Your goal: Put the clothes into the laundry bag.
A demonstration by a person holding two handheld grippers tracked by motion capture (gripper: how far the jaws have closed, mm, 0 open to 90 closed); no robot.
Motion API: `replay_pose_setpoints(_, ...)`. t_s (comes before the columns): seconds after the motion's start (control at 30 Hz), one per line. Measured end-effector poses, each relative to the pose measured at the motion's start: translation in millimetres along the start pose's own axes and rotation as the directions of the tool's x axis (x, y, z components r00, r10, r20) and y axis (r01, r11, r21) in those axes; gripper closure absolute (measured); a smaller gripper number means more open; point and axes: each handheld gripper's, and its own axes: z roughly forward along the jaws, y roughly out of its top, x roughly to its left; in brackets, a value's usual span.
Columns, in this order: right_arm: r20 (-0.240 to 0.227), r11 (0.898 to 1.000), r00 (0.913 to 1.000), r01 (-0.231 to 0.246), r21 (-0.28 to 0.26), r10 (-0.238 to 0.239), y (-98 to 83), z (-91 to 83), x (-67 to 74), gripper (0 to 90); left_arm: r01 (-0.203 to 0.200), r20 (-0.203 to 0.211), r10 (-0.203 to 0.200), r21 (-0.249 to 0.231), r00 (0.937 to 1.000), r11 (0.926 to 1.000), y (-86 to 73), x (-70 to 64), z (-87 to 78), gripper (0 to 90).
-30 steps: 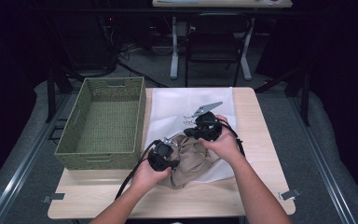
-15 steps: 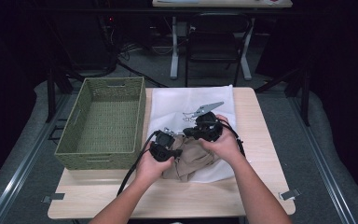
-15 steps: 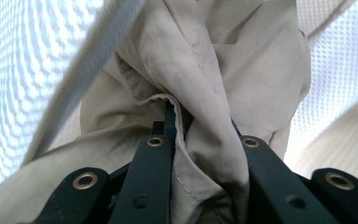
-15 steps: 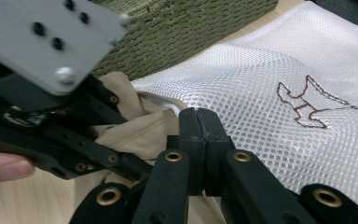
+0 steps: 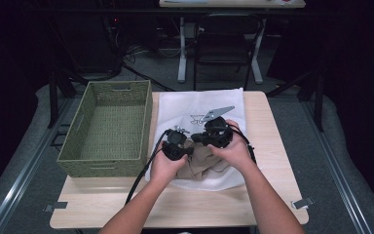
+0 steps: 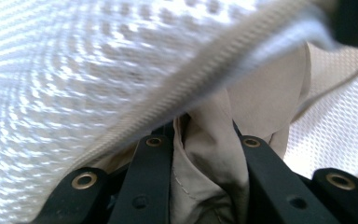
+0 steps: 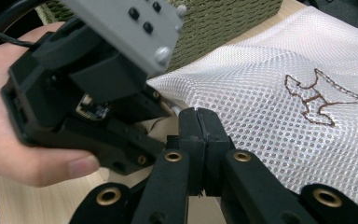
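While the right gripper [image 7: 200, 135], jaws pinched together on the mesh bag [image 5: 199, 105], lifts its edge, the left gripper [image 6: 205, 154] clamps the beige cloth [image 6: 214, 154] for feeding inside.

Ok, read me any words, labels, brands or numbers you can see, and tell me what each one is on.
No readable text anywhere.
White mesh laundry bag: a brown stitched emblem, a figure rather than clear letters; it cannot be read as a word.
Woven green basket, beige garment, both grippers: no labels visible.
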Motion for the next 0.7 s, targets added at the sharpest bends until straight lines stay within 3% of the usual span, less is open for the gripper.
replay_pose_setpoints(0.2, 0.000, 1.000, 1.0000, -0.006, 0.006, 0.006, -1.5, 0.3, -2.3, 90.0, 0.053, -0.005, -0.053, -0.022, 0.9986, 0.9984, -0.3, 7.0, 5.1, 80.0)
replay_pose_setpoints(0.33, 0.002, 1.000, 1.0000, -0.007, 0.007, 0.007, -1.9, 0.8, -2.9, 90.0, 0.054, -0.012, -0.055, -0.026, 0.9984, 0.9982, -0.1, 5.4, 4.5, 75.2)
replay_pose_setpoints(0.5, 0.005, 1.000, 0.9999, -0.013, -0.001, 0.013, -2.7, -0.1, -5.3, 90.0, 0.027, 0.007, -0.027, -0.010, 0.9996, 0.9996, -1.3, 1.3, -4.9, 55.4)
replay_pose_setpoints(0.7, 0.006, 1.000, 0.9998, -0.021, -0.009, 0.021, -3.4, -2.2, -7.9, 90.0, -0.023, 0.020, 0.023, -0.008, 0.9995, 0.9997, -8.0, -6.4, -22.9, 40.8)
